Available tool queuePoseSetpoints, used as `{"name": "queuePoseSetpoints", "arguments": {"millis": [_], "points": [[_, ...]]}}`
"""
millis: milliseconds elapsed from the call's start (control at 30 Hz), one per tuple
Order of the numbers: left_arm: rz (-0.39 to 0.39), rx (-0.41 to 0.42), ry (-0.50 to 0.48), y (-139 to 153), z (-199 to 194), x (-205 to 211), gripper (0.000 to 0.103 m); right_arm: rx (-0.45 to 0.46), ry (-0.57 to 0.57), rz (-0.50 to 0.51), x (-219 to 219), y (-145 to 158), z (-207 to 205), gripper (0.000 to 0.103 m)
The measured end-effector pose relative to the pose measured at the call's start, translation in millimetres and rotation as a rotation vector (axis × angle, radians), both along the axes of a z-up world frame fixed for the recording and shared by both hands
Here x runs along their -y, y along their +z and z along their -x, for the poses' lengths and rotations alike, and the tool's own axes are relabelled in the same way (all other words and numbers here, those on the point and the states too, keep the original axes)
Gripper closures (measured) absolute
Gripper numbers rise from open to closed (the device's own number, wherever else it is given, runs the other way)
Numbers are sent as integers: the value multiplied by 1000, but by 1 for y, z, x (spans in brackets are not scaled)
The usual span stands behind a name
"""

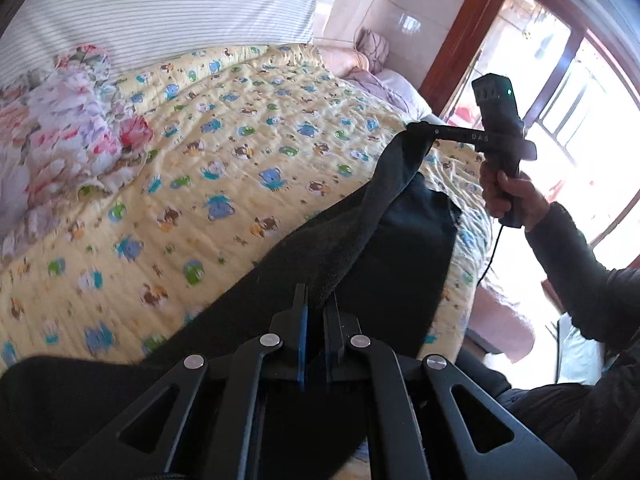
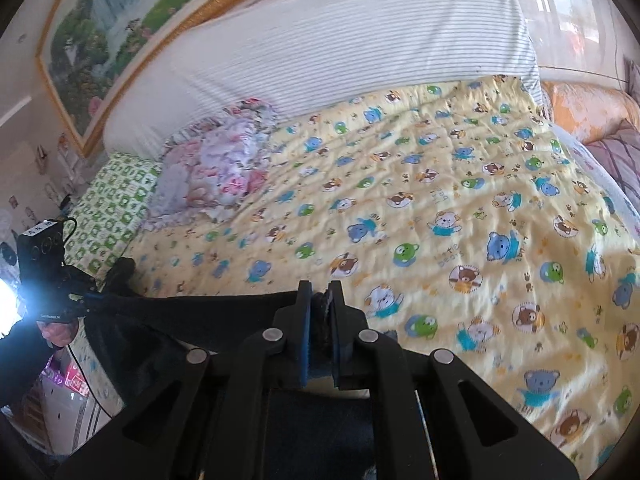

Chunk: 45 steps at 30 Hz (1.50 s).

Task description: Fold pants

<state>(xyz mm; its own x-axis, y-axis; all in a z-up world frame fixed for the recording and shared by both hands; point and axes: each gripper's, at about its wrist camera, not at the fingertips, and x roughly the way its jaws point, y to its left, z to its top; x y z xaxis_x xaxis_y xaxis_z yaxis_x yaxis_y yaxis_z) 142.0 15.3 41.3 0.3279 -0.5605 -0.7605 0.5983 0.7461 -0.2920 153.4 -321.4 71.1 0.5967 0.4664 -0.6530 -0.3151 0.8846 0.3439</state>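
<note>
The black pants (image 1: 360,232) are held up between both grippers above the near edge of the bed. My left gripper (image 1: 316,300) is shut on one end of the upper edge. My right gripper (image 2: 320,300) is shut on the other end; in the left wrist view it shows at the far right (image 1: 420,130) with the cloth hanging from it. In the right wrist view the pants (image 2: 200,320) stretch left as a dark band to the left gripper (image 2: 116,276). The rest of the pants hangs below the grippers, mostly hidden.
The bed carries a yellow quilt with cartoon bears (image 2: 440,200). A floral bundle of cloth (image 2: 224,168) and a green-patterned pillow (image 2: 116,200) lie at its left; a striped white headboard cushion (image 2: 320,48) stands behind. A window with a wooden frame (image 1: 460,40) is at the right.
</note>
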Motion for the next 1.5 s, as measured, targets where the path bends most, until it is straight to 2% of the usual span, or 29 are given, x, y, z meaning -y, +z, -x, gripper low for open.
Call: {"name": "queuePoseSetpoints", "arguments": {"millis": [333,533,733,1000,1133,1233,1300,1333,1367,1433,1500], "points": [[-21,5,33,-26,49,12,100,54,24,-83,11,-6,49,94],[-48,1,39,-44,59,19,99,14,-4,-100,25,-32,80,94],[-79,-3,38,-62,69,26,99,-25,-32,-74,26,-54,95,94],[-56,21,50,-63,77,25,99,-13,-58,-54,29,-52,113,94],[-85,11,50,-76,76,30,94,-55,-87,-37,30,-64,113,94],[-64,-9,58,-78,77,27,81,-61,-103,-5,23,-62,112,86],[-37,-14,63,-72,79,22,52,-67,-116,5,20,-56,113,62],[-31,-2,74,-69,82,19,47,-60,-125,15,17,-50,115,37],[-24,17,85,-64,86,15,44,-40,-132,25,14,-44,118,24],[-12,33,102,-57,92,4,43,16,-138,22,9,-28,125,23],[-12,48,141,-50,98,-11,42,32,-141,5,4,-20,127,23]]}}
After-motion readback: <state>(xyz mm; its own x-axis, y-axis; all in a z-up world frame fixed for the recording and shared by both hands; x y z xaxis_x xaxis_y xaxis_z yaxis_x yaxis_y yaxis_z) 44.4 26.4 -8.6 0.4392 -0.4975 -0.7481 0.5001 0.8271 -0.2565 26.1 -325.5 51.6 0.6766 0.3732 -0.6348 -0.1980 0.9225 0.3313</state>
